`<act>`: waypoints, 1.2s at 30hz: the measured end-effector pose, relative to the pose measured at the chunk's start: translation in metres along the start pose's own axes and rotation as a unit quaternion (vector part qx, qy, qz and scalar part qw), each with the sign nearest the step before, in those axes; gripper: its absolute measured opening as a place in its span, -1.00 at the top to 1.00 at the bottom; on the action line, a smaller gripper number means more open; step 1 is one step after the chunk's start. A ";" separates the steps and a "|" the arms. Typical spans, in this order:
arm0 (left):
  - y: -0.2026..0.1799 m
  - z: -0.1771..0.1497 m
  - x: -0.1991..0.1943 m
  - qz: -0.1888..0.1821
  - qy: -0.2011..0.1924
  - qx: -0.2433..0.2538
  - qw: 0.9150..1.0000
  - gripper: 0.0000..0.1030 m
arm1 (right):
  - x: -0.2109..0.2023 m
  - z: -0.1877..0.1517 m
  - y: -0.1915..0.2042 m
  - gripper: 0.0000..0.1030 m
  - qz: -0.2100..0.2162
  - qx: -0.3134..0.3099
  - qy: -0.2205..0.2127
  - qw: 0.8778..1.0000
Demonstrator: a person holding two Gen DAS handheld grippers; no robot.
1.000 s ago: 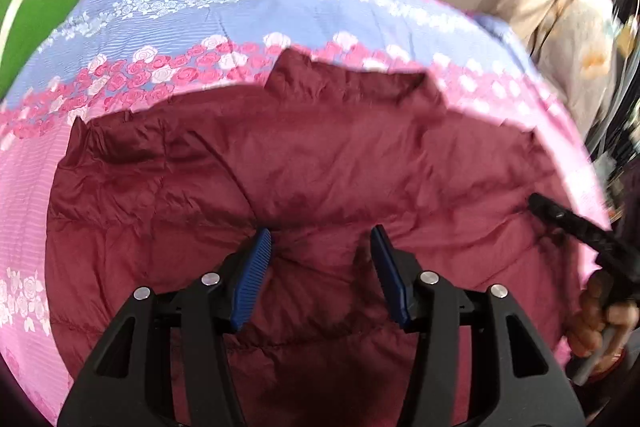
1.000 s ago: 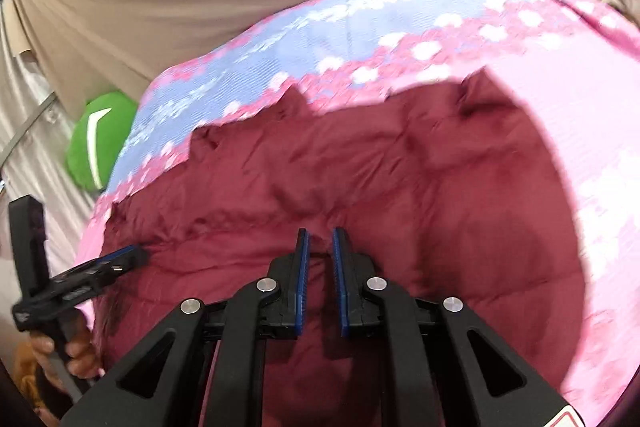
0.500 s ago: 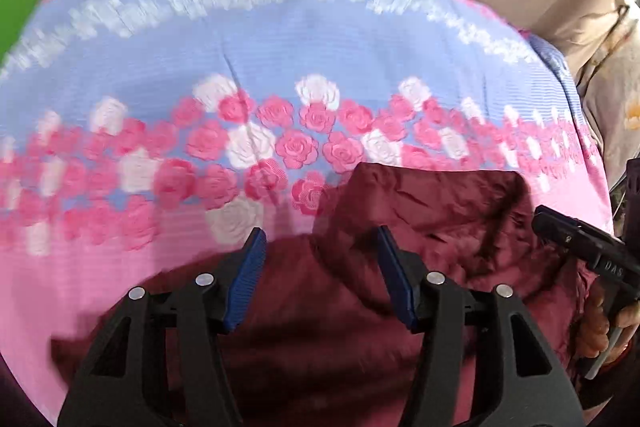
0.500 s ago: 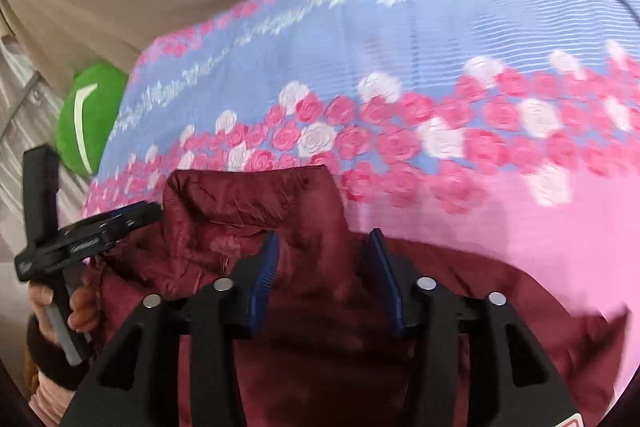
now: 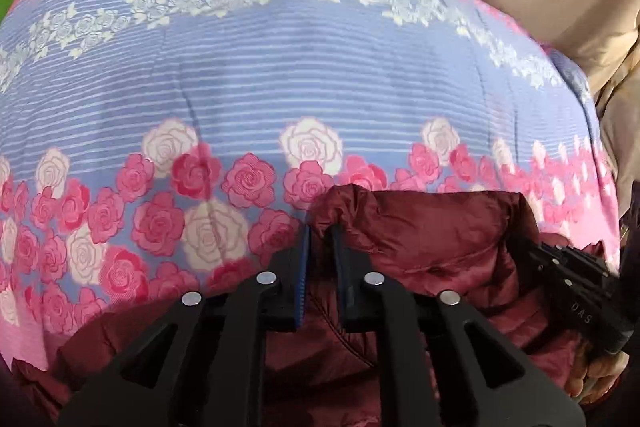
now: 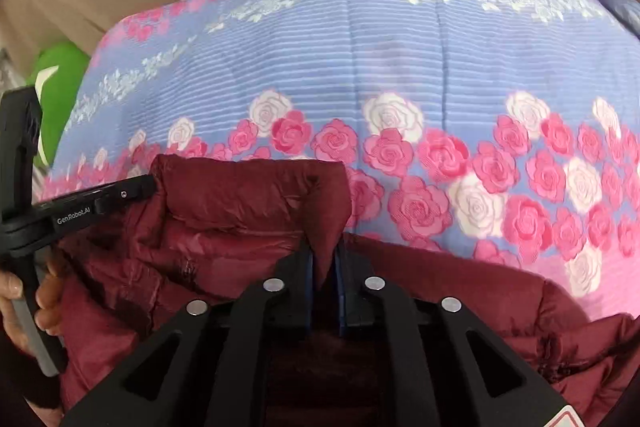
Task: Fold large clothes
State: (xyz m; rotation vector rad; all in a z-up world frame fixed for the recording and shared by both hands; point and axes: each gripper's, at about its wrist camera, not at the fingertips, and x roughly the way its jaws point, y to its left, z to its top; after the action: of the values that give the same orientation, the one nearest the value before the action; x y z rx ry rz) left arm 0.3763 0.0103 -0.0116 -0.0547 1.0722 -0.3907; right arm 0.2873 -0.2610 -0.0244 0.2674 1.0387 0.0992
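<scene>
While both grippers clamp jacket collar [image 6: 256, 183] ends: left gripper [image 5: 319, 241] left end, right gripper [image 6: 324, 255] right end, jaws just closed on fabric; collar runs crosswise, jacket [image 5: 440, 247] body trails toward bed [image 5: 280, 75] near edge.

The jacket [image 6: 224, 235] lies on the bed [image 6: 400, 59]. A tool holds each end of its collar [image 6: 248, 187]. A cushion [image 6: 60, 83] sits left of the bed.

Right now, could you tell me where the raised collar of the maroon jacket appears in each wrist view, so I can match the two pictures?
Left wrist view: the collar sits right of centre, its left end pinched by the left gripper.
Right wrist view: the collar sits left of centre, its right end pinched by the right gripper.
Shared landmark: the band of pink and white roses on the bedspread just beyond the collar.
</scene>
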 end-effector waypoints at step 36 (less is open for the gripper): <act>-0.023 -0.050 -0.024 0.000 0.006 0.048 0.999 0.57 | -0.017 -0.051 0.049 1.00 -0.012 -0.125 0.033 0.992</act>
State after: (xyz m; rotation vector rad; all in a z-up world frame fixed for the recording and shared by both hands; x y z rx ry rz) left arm 0.3163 0.0039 -0.0104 0.0334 1.0642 -0.4418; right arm 0.2373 -0.2092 -0.0215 0.0241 1.0832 0.2162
